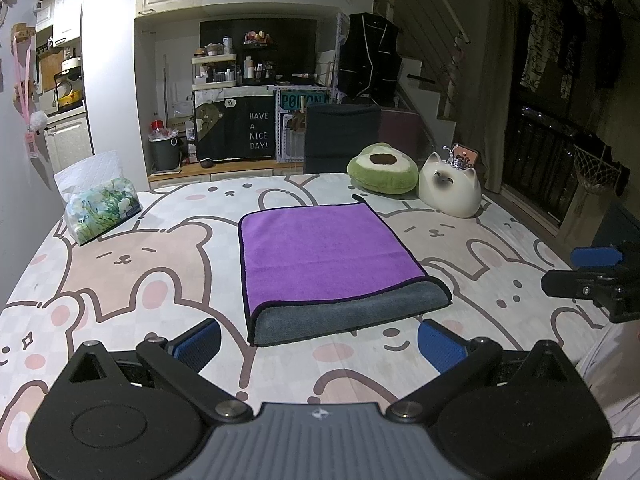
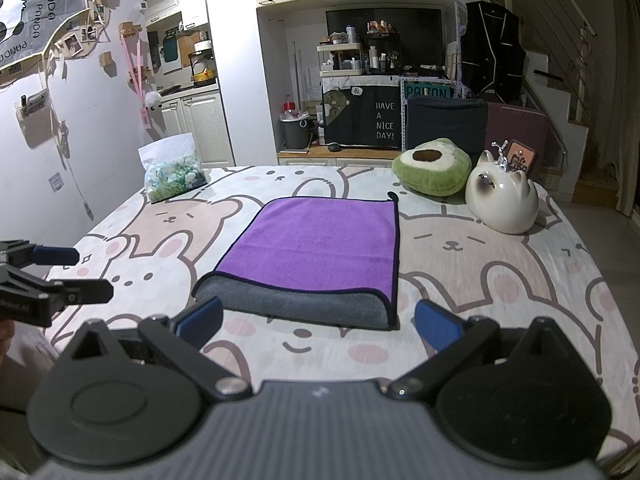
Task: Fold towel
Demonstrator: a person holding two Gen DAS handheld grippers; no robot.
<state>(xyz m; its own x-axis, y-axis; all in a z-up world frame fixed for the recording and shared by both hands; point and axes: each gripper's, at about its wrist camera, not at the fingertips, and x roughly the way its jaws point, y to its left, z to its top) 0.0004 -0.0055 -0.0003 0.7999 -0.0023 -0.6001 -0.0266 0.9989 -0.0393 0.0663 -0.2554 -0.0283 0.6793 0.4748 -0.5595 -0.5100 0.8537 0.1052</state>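
A purple towel (image 1: 324,256) with a grey underside lies folded over on the cartoon-bear tablecloth (image 1: 152,264); its grey fold edge faces me. It also shows in the right wrist view (image 2: 316,248). My left gripper (image 1: 320,344) is open and empty, just short of the towel's near edge. My right gripper (image 2: 318,322) is open and empty, also just short of the near edge. Each gripper shows in the other's view: the right one (image 1: 592,272) at the right edge, the left one (image 2: 60,276) at the left edge.
A tissue pack (image 1: 100,200) stands at the table's back left. A green avocado cushion (image 1: 382,174) and a white ceramic cat (image 1: 450,188) sit at the back right. A dark chair (image 1: 342,136) stands behind the table.
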